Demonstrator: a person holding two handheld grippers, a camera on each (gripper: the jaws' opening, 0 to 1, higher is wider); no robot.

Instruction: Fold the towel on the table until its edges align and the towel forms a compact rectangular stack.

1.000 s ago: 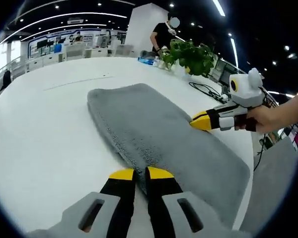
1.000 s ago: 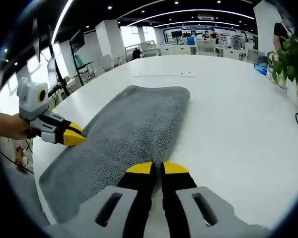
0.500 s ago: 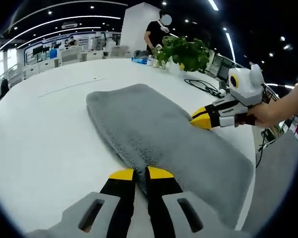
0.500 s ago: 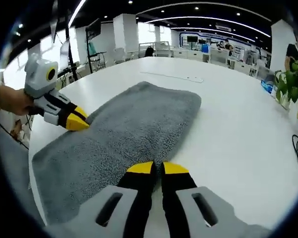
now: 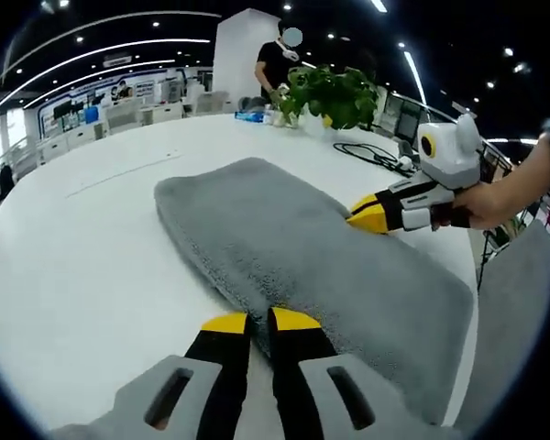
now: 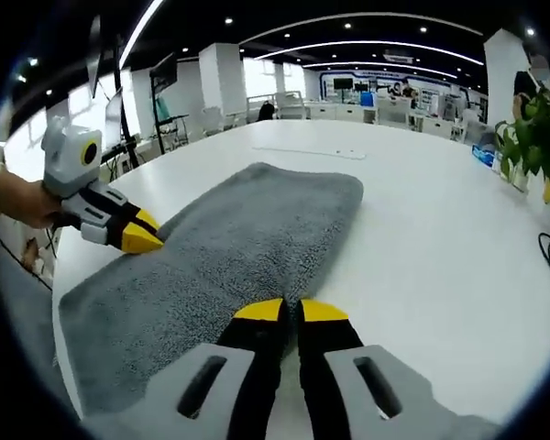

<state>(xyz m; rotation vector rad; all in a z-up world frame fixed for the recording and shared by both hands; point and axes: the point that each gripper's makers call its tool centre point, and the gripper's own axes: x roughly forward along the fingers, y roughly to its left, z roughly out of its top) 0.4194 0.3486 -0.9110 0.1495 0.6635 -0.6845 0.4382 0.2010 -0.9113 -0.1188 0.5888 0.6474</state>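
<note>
While both cameras look down on the white worktop [image 5: 64,266], I see the grey towel [image 5: 293,247] lying flat on it as a long folded strip, its far end rounded and its near end reaching the worktop's edge.

On the left side, my left gripper [image 5: 250,319] sits at the towel's long edge with its 2 yellow-tipped fingers [image 5: 225,323] together, pinching the towel's border; the cloth runs between the tips. From the right gripper view the same tool [image 6: 151,236] comes in from the left, held by a hand [image 6: 14,200], its yellow tips meeting the towel's [image 6: 229,247] edge.

On the right side, my right gripper [image 6: 298,310] is at the opposite long edge, its fingers [image 6: 325,311] likewise closed together on the towel's border. In the left gripper view it [image 5: 365,215] enters from the right, held by a hand [image 5: 495,202], yellow tips touching the cloth.

Farther back on the worktop stand a green plant [image 5: 335,92] and a black cable [image 5: 371,154], well apart from the towel. A person [image 5: 277,60] stands behind the plant.
</note>
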